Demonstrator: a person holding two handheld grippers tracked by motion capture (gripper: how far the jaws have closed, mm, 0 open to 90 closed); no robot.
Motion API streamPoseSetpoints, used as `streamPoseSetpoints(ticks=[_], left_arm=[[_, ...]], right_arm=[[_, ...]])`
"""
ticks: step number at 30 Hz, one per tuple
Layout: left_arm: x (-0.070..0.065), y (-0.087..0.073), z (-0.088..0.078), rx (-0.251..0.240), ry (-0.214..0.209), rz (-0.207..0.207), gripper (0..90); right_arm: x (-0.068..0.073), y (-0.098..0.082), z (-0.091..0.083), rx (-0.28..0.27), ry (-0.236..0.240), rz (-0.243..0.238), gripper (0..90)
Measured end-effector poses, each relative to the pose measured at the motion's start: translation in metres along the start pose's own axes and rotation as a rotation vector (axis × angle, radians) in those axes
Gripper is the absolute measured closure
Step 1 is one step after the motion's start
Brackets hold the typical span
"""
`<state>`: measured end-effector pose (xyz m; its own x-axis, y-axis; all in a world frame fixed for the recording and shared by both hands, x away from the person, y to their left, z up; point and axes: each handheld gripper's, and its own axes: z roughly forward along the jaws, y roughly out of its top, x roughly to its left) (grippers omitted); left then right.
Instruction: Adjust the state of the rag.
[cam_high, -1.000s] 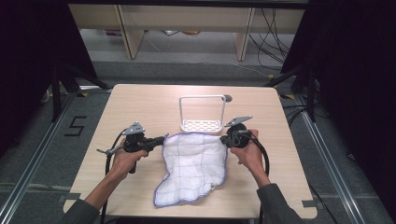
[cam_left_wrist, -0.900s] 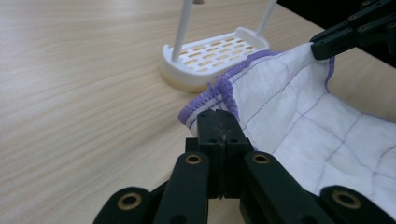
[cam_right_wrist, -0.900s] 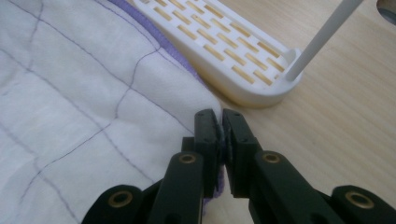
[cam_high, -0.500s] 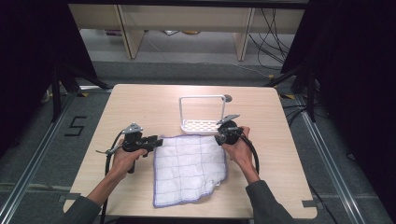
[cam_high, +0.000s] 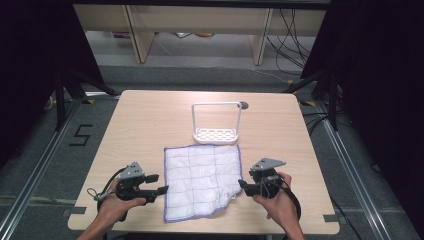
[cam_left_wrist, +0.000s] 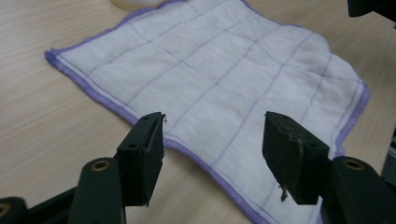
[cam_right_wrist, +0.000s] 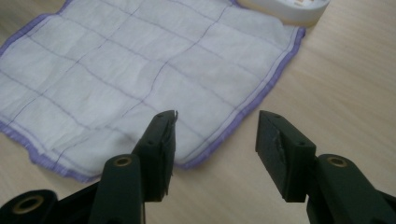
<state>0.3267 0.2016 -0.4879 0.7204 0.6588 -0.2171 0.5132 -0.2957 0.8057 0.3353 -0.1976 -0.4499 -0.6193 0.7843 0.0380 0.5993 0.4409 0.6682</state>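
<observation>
Left gripper (cam_high: 162, 190), jaws just opened and holding nothing, sits at the near-left edge of the white cloth (cam_high: 202, 180), which lies flat mid-table near the rack (cam_high: 216, 122). Right gripper (cam_high: 242, 185), likewise freshly spread and unloaded, flanks the near-right edge. Each should pinch its near corner squarely, catching the hem only.

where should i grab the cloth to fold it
Probably at the near corners of the cloth. It lies flat on the table, so only its purple hem gives something to pinch. The left gripper, jaws open, can come in low from the left edge; the right gripper, also open, from the ragged right corner.
</observation>
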Motion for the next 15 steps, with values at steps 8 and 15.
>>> streamPoseSetpoints(ticks=[8,15], left_arm=[[-0.02,-0.017,0.001,0.03,-0.015,0.017,37.3],[-0.035,-0.025,0.017,0.097,-0.02,0.075,37.2]], right_arm=[[0.011,-0.025,0.008,0.029,0.018,0.018,43.7],[0.019,-0.024,0.033,0.085,0.027,0.022,46.5]])
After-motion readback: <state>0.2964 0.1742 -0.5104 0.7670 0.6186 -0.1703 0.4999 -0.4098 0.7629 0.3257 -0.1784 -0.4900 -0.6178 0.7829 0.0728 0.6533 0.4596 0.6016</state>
